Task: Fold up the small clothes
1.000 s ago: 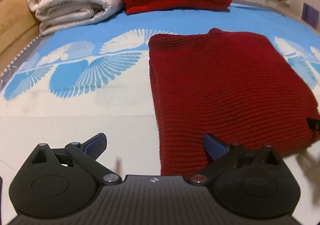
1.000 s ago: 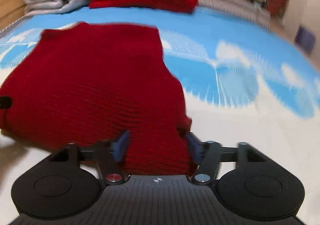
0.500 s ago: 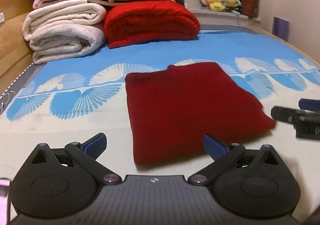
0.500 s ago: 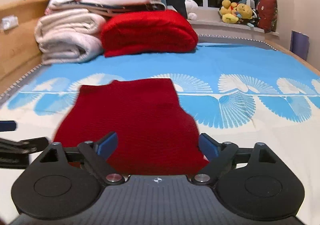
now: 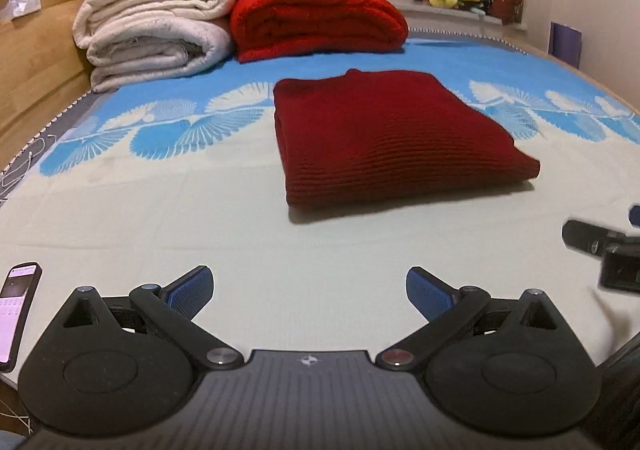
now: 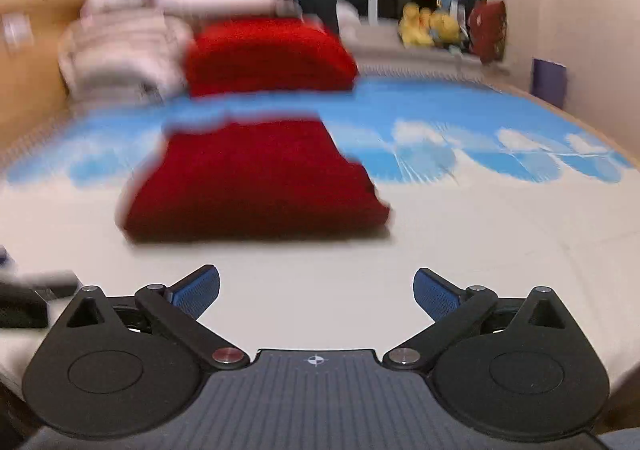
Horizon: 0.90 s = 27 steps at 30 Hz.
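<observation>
Sweater: I see the folded dark red sweater [image 5: 384, 138] flat on the bed [image 5: 200, 234], ahead of both grippers.
Left gripper [image 5: 308, 290]: jaws spread, empty.
Right gripper [image 6: 316, 290]: jaws spread, empty.
Bearing: sweater ahead-right of left gripper, ahead-left of right; neither clearly nearer.

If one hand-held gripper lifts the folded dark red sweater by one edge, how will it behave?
The dark red sweater is a soft ribbed knit, so it would probably sag and unfold. Its stacked layers look thick, so likely rather heavy. The knit texture should not slip easily.
</observation>
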{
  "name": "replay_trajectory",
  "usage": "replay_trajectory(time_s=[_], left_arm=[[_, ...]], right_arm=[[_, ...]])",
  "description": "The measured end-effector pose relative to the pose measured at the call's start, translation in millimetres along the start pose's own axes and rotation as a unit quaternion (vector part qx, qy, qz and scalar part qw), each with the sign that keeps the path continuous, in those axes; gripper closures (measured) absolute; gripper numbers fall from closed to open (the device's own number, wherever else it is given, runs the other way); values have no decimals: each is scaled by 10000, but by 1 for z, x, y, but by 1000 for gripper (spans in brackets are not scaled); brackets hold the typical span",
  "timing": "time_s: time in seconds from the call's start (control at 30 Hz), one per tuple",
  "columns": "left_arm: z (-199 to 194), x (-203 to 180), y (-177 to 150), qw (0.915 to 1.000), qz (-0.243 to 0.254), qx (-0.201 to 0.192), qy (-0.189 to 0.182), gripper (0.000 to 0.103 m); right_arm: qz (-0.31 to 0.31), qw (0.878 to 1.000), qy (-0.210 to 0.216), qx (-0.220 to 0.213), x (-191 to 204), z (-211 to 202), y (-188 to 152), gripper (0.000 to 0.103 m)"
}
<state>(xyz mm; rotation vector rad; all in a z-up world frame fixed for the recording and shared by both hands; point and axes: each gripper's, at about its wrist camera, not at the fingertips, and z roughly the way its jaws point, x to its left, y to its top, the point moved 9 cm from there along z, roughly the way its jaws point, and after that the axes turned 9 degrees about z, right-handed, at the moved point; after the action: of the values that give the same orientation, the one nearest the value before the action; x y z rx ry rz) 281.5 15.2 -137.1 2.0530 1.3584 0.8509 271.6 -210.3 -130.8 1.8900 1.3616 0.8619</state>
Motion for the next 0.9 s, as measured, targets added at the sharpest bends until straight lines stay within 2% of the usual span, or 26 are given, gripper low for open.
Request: replay_trajectory(time_s=[0.07, 0.17, 0.27, 0.4, 0.53, 0.9], left_arm=[[6, 1, -2, 9999, 7, 117, 43, 0], [14, 2, -2, 9997, -98, 236, 7, 0], [19, -1, -1, 9993, -97, 306, -200, 0], [24, -4, 1, 9992, -90, 328, -225, 0], [28, -4, 3, 9985, -244, 373, -327, 0], [28, -5, 3, 9989, -186, 381, -205, 0]], right_arm=[[95, 9997, 201, -73, -1, 4, 6, 1], [36, 10000, -14, 57, -6, 17, 3, 1], [44, 9997, 58, 254, -2, 25, -3, 1], [-182, 9996, 7, 230, 4, 30, -2, 1], [-142, 9995, 14, 286, 5, 31, -4, 1], [-130, 9992, 87, 368, 5, 31, -7, 1]])
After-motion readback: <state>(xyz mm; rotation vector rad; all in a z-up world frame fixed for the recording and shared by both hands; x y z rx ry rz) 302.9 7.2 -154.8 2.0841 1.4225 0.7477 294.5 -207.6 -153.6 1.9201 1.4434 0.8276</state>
